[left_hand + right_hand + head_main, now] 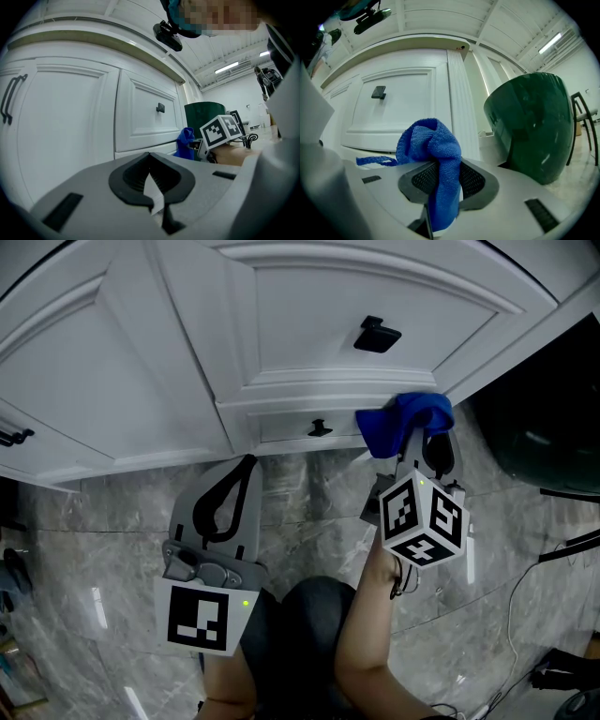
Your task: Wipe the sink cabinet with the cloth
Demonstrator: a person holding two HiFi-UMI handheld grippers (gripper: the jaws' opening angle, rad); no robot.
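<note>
Before the white sink cabinet [300, 334], right gripper [422, 451] pinches the cloth [405, 420]; left gripper [246, 465], well apart, is closed.

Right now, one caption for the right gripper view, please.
Right gripper holding blue cloth before white cabinet door.

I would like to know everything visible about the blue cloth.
The blue cloth looks like soft terry microfibre, crumpled into a bunch. The right gripper pinches it between its fingers: the bunch bulges past their tips, a tail runs back between them. A thin loose strip sticks out sideways. It is held at the lower edge of the white sink cabinet; whether it touches cannot be told.
</note>
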